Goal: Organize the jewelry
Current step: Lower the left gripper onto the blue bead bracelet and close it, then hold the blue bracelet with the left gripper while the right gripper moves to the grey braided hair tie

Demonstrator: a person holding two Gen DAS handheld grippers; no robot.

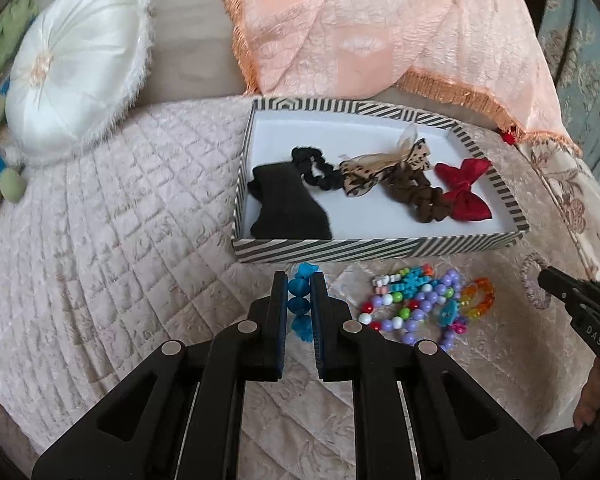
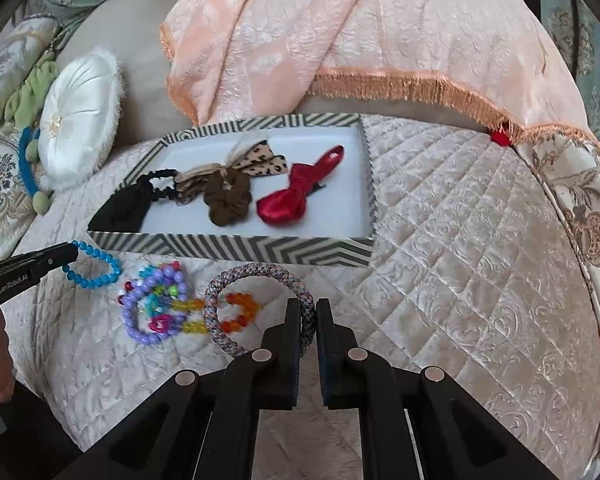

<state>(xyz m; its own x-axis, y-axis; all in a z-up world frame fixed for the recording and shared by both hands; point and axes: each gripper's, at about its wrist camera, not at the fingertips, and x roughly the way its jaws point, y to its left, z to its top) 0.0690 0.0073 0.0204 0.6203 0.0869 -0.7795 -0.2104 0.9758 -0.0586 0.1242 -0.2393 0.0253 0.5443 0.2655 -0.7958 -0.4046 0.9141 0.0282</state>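
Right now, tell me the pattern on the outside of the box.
The box has grey-and-white chevron stripes, clearest on its front wall in the right wrist view.

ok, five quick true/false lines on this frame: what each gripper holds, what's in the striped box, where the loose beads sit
1. The left gripper is shut on the blue bead bracelet. True.
2. The right gripper is open and holds nothing. False: it is shut on the braided ring.
3. The red bow lies inside the striped box. True.
4. The brown scrunchie lies on the quilt outside the box. False: it is in the box.
5. The multicoloured bead pile sits on the quilt in front of the box. True.
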